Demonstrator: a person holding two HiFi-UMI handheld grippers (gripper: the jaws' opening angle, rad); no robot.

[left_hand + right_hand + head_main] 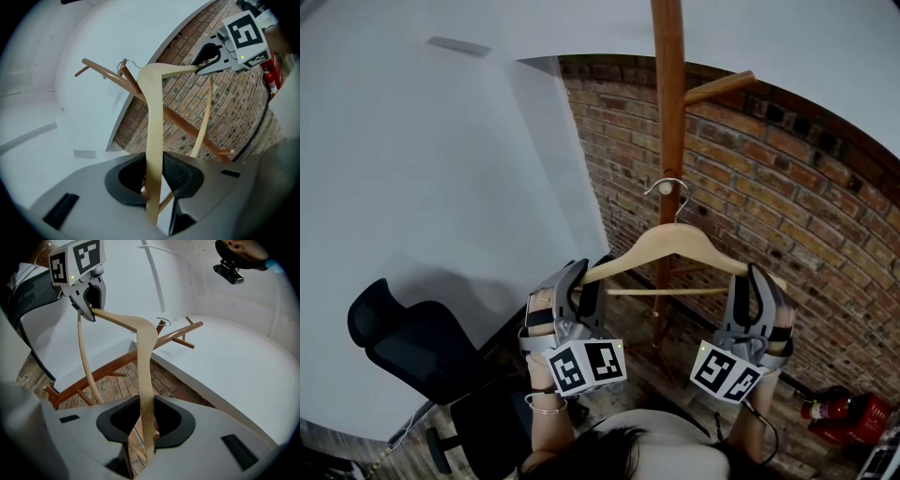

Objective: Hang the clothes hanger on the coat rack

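Observation:
A pale wooden clothes hanger (666, 246) is held level in front of the wooden coat rack pole (670, 141). My left gripper (581, 281) is shut on its left arm and my right gripper (757, 281) on its right arm. The metal hook (667, 192) sits at a short peg's round tip (666, 187); whether it rests on the peg I cannot tell. A longer peg (719, 87) juts out higher up. In the left gripper view the hanger (154, 117) runs from my left gripper (154, 183) to the right gripper (211, 56). The right gripper view shows my right gripper (146, 427) on the hanger (145, 357).
A brick wall (787, 206) stands behind the rack and a white wall panel (441, 169) to its left. A black office chair (422, 347) is at lower left. A red fire extinguisher (853, 408) lies on the floor at lower right. A camera (234, 268) hangs overhead.

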